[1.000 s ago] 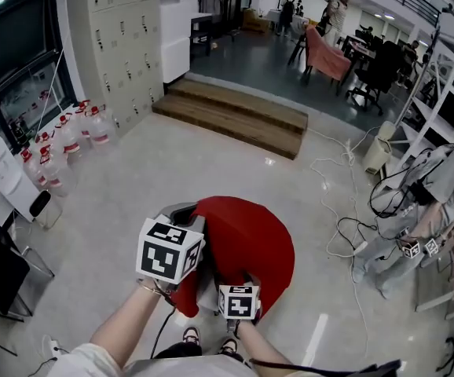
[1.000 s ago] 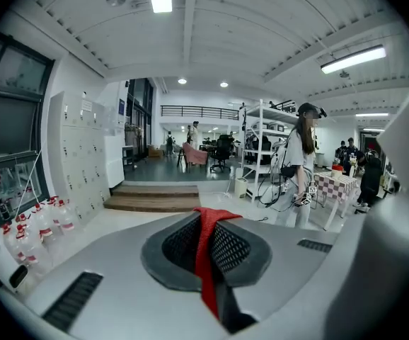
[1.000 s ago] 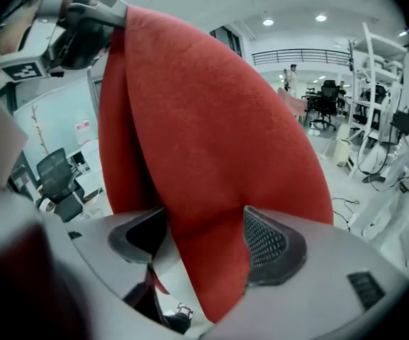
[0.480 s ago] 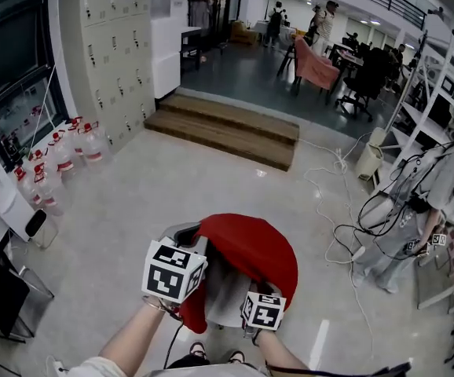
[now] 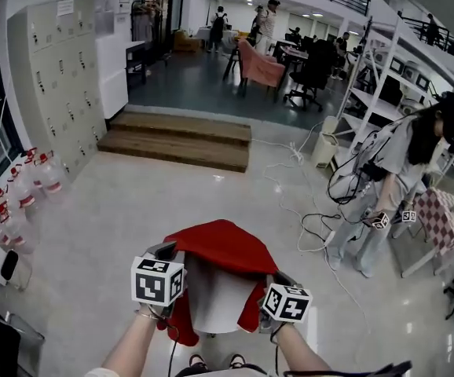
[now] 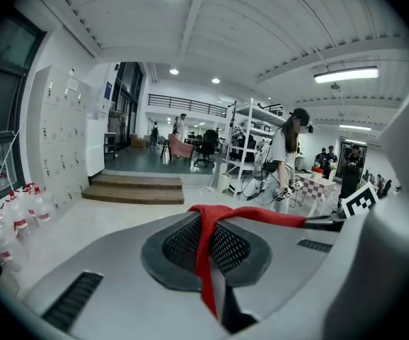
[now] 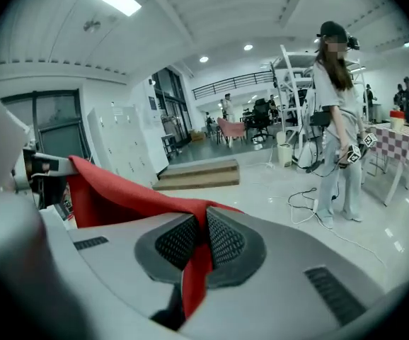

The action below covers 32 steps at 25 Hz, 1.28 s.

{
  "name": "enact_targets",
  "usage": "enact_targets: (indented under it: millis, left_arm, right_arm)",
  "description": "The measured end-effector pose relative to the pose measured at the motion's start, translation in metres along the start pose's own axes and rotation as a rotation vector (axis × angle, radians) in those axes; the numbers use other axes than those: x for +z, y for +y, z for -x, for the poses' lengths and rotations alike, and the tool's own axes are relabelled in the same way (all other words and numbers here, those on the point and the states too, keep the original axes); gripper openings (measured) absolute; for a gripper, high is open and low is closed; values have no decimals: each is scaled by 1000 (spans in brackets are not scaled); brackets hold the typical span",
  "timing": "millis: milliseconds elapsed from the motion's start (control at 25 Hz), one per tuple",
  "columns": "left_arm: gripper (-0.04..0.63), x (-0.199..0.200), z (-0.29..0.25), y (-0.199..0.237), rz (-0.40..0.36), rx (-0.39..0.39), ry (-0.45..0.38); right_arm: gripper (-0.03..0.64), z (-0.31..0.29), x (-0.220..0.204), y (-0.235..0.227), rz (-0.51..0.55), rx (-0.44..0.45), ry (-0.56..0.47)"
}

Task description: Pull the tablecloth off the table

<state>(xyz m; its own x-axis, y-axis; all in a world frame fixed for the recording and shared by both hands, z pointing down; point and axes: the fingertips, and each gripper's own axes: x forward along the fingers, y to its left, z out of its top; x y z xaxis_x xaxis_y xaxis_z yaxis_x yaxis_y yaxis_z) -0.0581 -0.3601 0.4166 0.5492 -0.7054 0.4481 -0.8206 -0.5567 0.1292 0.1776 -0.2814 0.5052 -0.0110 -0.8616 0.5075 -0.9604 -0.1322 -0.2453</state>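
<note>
Two grippers hold the red tablecloth [image 5: 219, 246] in the head view. The left gripper [image 5: 165, 251] pinches its left edge and the right gripper [image 5: 274, 279] its right edge, with bare bench [image 5: 215, 309] showing between them. A person [image 5: 384, 183] and floor cables [image 5: 321, 228] are well to the right.

Left gripper view: the fingers [image 6: 180, 246] are closed on a cloth fold.

Right gripper view: the fingers [image 7: 227, 241] are likewise clamped on the cloth.

No writing, brand or number can be read; the paper notices [image 5: 67, 7] on the far-left lockers [image 5: 54, 93] are too small.
</note>
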Motion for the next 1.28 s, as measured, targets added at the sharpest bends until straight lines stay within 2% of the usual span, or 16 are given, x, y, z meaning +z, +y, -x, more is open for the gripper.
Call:
enact_targets:
  millis: [360,640,840,1280]
  left_arm:
    - [18,34,-11,-50,15,-180,-80]
    - [19,44,-26,-75,94,-202,-93]
    - [20,51,-27,-109,52,-249,-109]
    - [20,38,-26,-181,38,-281,-102]
  right_arm:
    - [33,47,34,-25,-93,-87,-97]
    - [34,60,29,-41,-112,-129,-91]
    - [34,76,24,-60,-145,-151,-107]
    - [34,124,9,-119,-194,-161,-128]
